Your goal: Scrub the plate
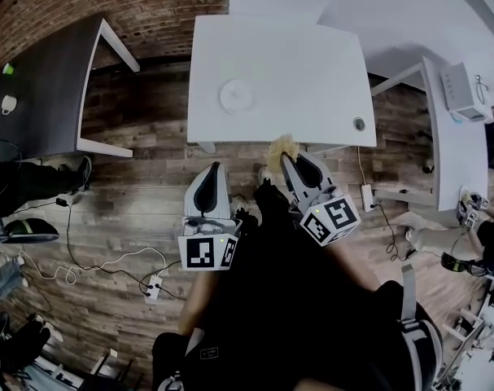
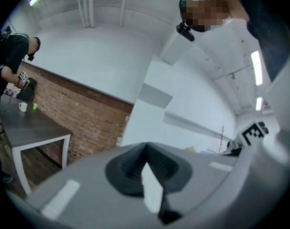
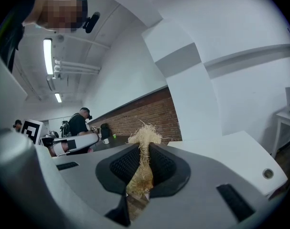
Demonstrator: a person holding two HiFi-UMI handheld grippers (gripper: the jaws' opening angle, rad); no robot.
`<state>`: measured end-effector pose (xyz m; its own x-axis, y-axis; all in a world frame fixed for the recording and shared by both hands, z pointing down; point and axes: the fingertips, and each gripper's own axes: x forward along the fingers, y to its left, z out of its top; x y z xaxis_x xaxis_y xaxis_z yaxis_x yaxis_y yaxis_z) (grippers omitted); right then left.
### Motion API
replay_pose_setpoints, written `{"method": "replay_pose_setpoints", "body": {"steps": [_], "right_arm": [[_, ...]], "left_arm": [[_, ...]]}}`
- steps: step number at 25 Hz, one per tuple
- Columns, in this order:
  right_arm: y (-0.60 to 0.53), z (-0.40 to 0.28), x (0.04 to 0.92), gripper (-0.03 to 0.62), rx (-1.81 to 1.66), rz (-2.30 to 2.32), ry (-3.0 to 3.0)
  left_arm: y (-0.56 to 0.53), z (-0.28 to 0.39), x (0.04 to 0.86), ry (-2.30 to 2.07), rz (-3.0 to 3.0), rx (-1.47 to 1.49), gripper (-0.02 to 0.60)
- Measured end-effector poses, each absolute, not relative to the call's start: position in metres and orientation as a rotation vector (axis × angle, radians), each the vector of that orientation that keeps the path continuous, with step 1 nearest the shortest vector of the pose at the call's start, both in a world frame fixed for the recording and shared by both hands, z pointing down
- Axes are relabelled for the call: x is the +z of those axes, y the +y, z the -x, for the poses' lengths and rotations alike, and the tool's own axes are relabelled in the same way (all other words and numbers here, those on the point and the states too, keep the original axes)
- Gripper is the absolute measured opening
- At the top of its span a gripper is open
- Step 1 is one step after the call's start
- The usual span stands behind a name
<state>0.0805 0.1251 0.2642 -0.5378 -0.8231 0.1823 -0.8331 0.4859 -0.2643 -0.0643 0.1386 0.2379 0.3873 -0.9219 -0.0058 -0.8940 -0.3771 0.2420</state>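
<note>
The right gripper had its jaws clamped on a tuft of straw-coloured scrubber, whose frayed fibres stuck out past the tips toward 12 o'clock. The left gripper had its jaws closed tip to tip and held nothing (only a sliver of white showed through the slit lower down).

From the head view, both grippers hung over the wooden floor just short of the white table, with the scrubber in line with the table's near edge. The plate, small, round and white, lay on that table at 11 o'clock from the right gripper and 12 o'clock from the left, well apart from both. Neither gripper view showed it.

Both gripper views looked level across the room and caught a person in black at the grey table, before the brick wall. The head view showed that table from above, at 9 o'clock from the plate, with a white mug on it.
</note>
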Motion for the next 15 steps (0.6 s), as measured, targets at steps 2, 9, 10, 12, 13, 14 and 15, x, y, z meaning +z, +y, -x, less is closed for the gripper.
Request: {"method": "replay_pose_setpoints", "body": {"steps": [2,9,10,12,13,14,15], "right_arm": [[0.118,-0.083,0.269,0.051,0.517,-1.483,-2.677],[0.078,-0.083,0.277,0.051,0.541,-1.446,-2.693],[0.072,-0.085,0.279,0.051,0.548,-1.440,-2.696],[0.060,-0.089,0.282,0.051,0.559,-1.420,-2.702],[0.054,-0.092,0.283,0.051,0.561,-1.410,-2.703],[0.047,-0.095,0.285,0.051,0.559,-1.400,-2.703],[0.040,-0.098,0.286,0.051,0.555,-1.392,-2.704]], "left_arm": [[0.132,0.062,0.242,-1.631,-2.433,-0.188,0.003],[0.098,0.061,0.251,-1.682,-2.394,-0.151,0.003],[0.092,0.059,0.252,-1.690,-2.388,-0.144,0.003],[0.081,0.054,0.254,-1.702,-2.376,-0.129,0.003],[0.075,0.051,0.255,-1.707,-2.371,-0.125,0.003],[0.068,0.048,0.256,-1.713,-2.366,-0.125,0.003],[0.061,0.046,0.257,-1.720,-2.361,-0.127,0.003]]}}
